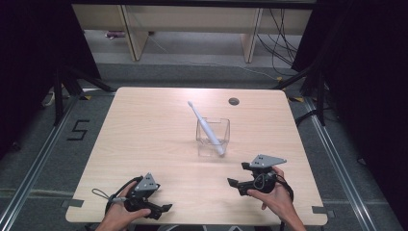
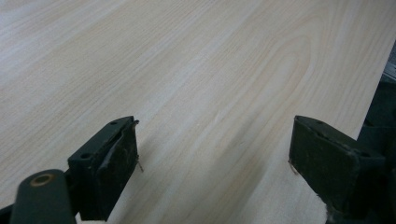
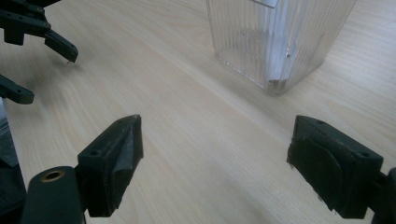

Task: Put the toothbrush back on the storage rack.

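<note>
Count on the table [image 1: 144, 125]: one clear ribbed plastic cup [image 1: 212, 137], one white toothbrush [image 1: 206, 127] leaning in it. Two handheld grippers, left gripper [image 1: 163, 210] and right gripper [image 1: 236, 185], one per hand, each with two black jaws spread apart. One round cable hole [image 1: 234, 101] in the tabletop.

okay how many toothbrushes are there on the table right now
1. A white toothbrush stands tilted in the clear plastic cup near the middle of the table, its head leaning out toward the far left. Nothing else on the table could hide another.
</note>
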`<state>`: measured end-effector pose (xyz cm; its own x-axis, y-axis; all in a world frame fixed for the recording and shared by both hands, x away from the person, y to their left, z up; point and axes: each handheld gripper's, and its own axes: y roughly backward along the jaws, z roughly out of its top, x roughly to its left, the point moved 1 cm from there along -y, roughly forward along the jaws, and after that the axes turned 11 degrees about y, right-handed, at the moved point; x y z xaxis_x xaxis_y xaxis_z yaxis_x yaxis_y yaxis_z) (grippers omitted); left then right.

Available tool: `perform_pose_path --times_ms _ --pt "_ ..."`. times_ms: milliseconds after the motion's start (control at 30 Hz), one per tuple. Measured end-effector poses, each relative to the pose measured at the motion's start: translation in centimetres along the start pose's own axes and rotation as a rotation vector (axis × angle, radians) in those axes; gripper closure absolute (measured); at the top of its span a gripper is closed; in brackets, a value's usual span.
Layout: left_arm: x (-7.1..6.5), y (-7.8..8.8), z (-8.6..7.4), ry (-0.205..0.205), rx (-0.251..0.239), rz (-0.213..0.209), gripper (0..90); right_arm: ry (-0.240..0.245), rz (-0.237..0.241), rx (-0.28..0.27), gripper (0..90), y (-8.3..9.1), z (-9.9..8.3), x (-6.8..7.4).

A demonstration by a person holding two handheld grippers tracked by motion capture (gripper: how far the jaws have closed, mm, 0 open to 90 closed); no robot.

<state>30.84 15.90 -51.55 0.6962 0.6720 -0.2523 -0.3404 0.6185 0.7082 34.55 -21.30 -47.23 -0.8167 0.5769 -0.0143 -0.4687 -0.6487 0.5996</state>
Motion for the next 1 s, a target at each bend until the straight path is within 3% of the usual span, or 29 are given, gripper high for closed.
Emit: perform_pose_path --times_ms 133,167,200,233,267,400,433,567,667,700,733,800,933,1000 --pt "0.1 0.1 0.0 -0.015 0.008 0.012 14.9 -0.023 0.012 0.001 17.7 0.3 -0.3 0.3" --pt "0.1 0.1 0.0 -0.015 0.01 0.003 14.9 0.017 -0.002 -0.008 17.6 0.3 -0.4 0.1" --pt "0.2 0.1 0.0 -0.013 0.007 0.012 14.9 -0.034 0.014 -0.002 17.6 0.4 -0.5 0.5" --pt "0.2 0.1 0.0 -0.013 0.007 0.012 14.9 -0.034 0.014 -0.002 17.6 0.4 -0.5 0.5" --pt "0.2 0.1 0.0 -0.014 0.01 0.012 14.9 0.006 0.0 -0.014 17.6 0.4 -0.7 0.2" --pt "0.0 0.0 0.0 -0.006 0.005 0.005 14.9 0.009 0.0 -0.021 17.5 0.6 -1.0 0.4" --pt "0.0 0.0 0.0 0.002 0.001 0.001 14.8 -0.011 0.018 -0.008 17.5 0.7 -1.0 0.6" --pt "0.1 0.0 0.0 -0.011 0.008 0.012 14.9 0.021 -0.007 -0.013 17.6 0.8 -1.2 0.6" --pt "0.0 0.0 0.0 0.0 0.0 0.001 14.8 0.003 0.039 -0.014 17.6 1.0 -1.4 0.8" --pt "0.0 0.0 0.0 0.0 0.0 0.0 14.9 -0.021 0.012 -0.007 17.6 1.1 -1.5 1.1" --pt "0.1 0.0 0.0 0.0 0.001 0.001 14.9 0.02 0.007 -0.017 17.6 1.1 -1.5 0.8" --pt "0.2 0.1 0.0 -0.014 0.01 0.013 14.9 0.006 0.003 -0.011 17.6 1.3 -1.7 0.9" --pt "0.2 0.1 0.1 -0.014 0.014 0.014 14.9 0.015 0.037 0.002 17.6 1.4 -2.1 0.9" --pt "0.1 0.1 0.0 -0.012 0.009 0.01 14.9 -0.006 0.002 0.013 17.8 1.6 -2.3 1.4"
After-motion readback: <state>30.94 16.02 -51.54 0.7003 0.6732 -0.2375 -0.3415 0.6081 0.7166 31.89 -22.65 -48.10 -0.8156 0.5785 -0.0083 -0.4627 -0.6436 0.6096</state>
